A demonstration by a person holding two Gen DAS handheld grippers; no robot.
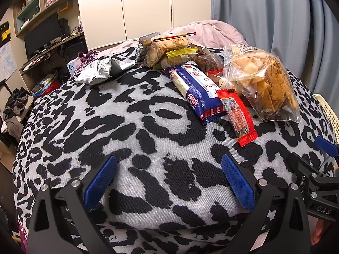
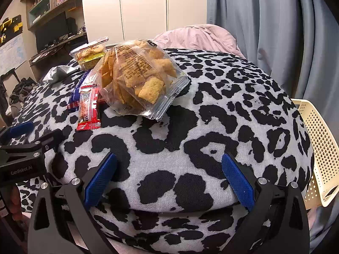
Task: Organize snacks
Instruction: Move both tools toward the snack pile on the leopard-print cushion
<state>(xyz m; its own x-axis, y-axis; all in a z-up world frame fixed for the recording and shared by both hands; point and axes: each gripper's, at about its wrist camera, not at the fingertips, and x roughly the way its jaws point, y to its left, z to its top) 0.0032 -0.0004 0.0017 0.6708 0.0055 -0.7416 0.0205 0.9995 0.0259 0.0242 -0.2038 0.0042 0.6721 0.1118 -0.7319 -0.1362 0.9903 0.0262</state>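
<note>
A pile of snacks lies on a leopard-print blanket [image 1: 148,127]. It holds a clear bag of square crackers [image 1: 264,82], a blue biscuit pack [image 1: 197,89], a red bar wrapper [image 1: 239,116], a silver bag [image 1: 101,69] and clear cookie bags [image 1: 167,44]. My left gripper [image 1: 169,177] is open and empty, near side of the pile. My right gripper [image 2: 169,175] is open and empty; the cracker bag [image 2: 135,78], the red bar [image 2: 88,108] and the blue pack [image 2: 78,93] lie ahead to its left.
A cream perforated basket [image 2: 317,148] sits at the blanket's right edge. A pink duvet [image 2: 195,36], grey curtains [image 2: 264,21] and white cupboards [image 1: 137,6] stand behind. A desk with a monitor [image 1: 42,33] is at far left.
</note>
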